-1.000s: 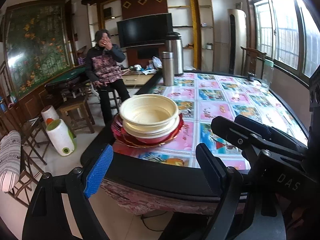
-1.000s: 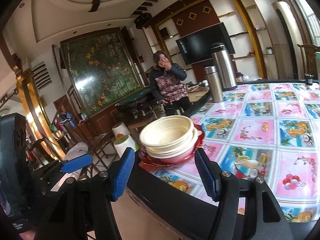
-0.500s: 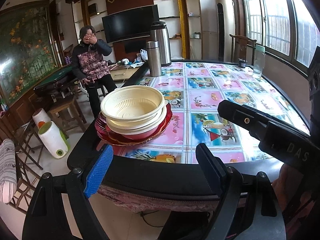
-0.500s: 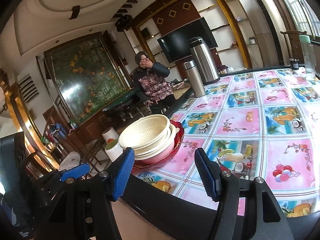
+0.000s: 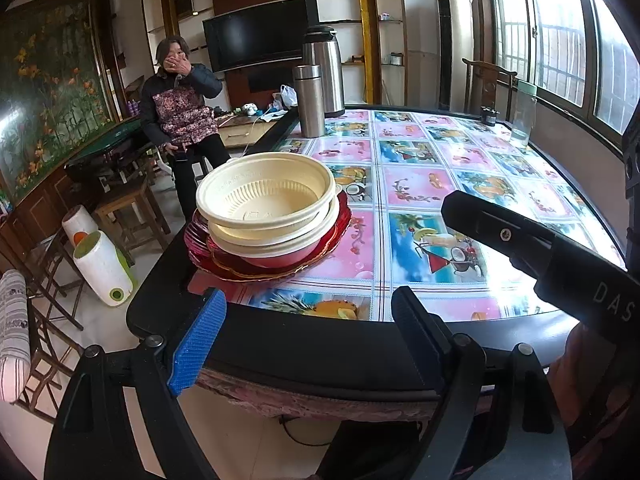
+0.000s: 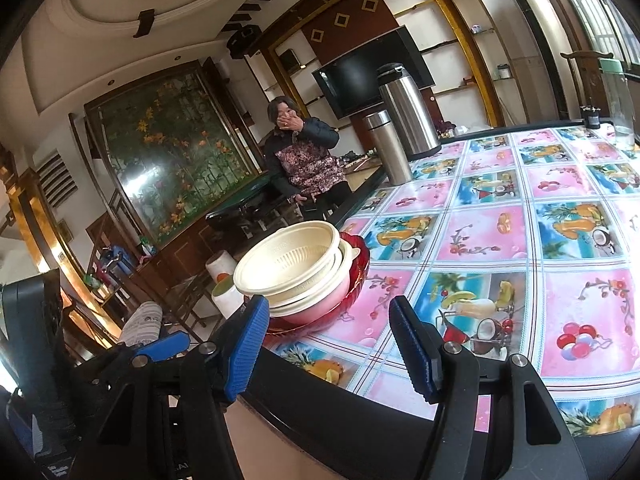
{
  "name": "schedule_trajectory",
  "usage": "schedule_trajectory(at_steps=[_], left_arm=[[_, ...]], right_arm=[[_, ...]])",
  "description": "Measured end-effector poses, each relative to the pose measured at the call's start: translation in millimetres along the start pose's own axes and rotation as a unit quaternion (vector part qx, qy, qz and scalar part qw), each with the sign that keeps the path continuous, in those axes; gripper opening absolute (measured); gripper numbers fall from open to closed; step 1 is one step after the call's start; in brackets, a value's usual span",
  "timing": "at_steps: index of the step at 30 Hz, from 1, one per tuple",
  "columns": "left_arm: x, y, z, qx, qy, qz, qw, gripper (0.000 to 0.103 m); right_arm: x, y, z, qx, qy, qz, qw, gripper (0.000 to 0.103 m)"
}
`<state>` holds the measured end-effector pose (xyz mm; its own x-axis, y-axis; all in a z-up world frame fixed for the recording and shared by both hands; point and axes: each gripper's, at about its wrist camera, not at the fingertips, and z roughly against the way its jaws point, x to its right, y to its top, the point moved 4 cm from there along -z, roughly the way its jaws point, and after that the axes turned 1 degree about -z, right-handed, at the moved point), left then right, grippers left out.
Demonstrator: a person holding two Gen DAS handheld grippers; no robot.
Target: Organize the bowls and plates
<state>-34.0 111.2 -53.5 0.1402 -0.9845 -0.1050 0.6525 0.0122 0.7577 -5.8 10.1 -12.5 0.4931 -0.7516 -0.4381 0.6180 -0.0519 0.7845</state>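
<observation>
Hidden and cut-off parts, both wrist views

Stacked cream plastic bowls (image 5: 266, 196) cover most of the pink bowl (image 5: 280, 258) and the red glass plates (image 5: 340, 226) beneath; plate count unreadable. Embossed text on top bowl too small to read. Right gripper (image 6: 330, 344) body cut off at 6 o'clock; left gripper (image 5: 308, 338) likewise. Black table's edge (image 5: 320, 344) hides the floor behind it. Clear bottle (image 6: 618, 100) at 2 o'clock clipped by the right view's dark rim.

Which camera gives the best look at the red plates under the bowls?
The left wrist view: the red plates show their stacked, scalloped rims around the bowls. In the right wrist view the red plates are mostly hidden behind the bowls and a blue finger pad.
</observation>
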Motion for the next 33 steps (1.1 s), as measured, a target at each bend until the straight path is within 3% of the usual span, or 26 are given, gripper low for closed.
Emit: schedule_trajectory(at_steps=[33], left_arm=[[2.5, -6.7, -20.3, -0.033, -0.012, -0.011, 0.9993, 0.086]], right_arm=[[11.6, -5.1, -12.1, -0.014, -0.003, -0.026, 1.0, 0.065]])
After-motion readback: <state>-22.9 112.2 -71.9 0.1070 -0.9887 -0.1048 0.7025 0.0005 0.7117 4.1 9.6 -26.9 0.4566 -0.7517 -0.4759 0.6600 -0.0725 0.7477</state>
